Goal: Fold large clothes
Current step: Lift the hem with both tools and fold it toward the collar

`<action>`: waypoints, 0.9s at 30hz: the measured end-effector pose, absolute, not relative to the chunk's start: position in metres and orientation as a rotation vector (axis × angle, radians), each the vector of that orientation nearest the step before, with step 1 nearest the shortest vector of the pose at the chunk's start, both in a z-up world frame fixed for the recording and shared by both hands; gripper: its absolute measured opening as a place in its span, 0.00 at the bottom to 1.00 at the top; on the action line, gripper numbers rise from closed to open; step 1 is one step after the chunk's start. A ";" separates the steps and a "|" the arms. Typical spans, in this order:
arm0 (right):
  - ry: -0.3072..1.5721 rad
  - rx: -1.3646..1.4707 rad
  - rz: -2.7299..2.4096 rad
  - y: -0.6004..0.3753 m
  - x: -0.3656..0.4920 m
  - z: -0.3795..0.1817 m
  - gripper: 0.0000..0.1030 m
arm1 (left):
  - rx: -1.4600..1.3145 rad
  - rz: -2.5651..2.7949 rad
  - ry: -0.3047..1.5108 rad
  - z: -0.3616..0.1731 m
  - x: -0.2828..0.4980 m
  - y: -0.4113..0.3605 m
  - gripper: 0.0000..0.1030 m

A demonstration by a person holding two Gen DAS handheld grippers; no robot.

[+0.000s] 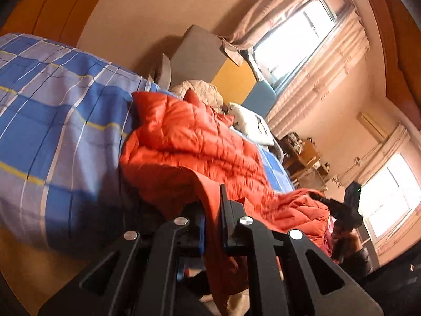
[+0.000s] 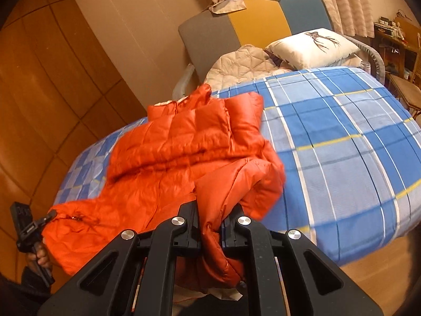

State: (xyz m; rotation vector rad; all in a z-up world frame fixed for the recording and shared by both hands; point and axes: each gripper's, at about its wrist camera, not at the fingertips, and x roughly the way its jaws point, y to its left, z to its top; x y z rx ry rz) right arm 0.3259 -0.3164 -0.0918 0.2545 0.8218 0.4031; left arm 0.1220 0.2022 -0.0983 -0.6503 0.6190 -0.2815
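Both grippers, left (image 1: 213,210) and right (image 2: 210,216), pinching orange jacket (image 2: 184,144), fingertips buried in folds

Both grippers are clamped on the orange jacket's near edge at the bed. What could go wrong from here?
1. The left gripper pinches only a thin flap of the orange down jacket; the slick fabric might slip out.
2. The right gripper holds a thick bunched wad, so layers could shift and skew the fold.
3. Fabric hangs below both grips, off the plaid bedspread, and may drag or tuck under.
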 end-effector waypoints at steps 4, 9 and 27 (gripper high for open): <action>0.829 0.264 0.392 -0.307 0.359 -0.095 0.09 | -0.648 -0.248 0.626 -0.099 0.163 0.210 0.08; 0.850 0.251 0.371 -0.292 0.404 -0.100 0.09 | -0.641 -0.226 0.645 -0.101 0.215 0.216 0.08; 0.777 0.458 0.312 -0.301 0.449 -0.113 0.84 | -0.811 -0.120 0.701 -0.142 0.295 0.246 0.57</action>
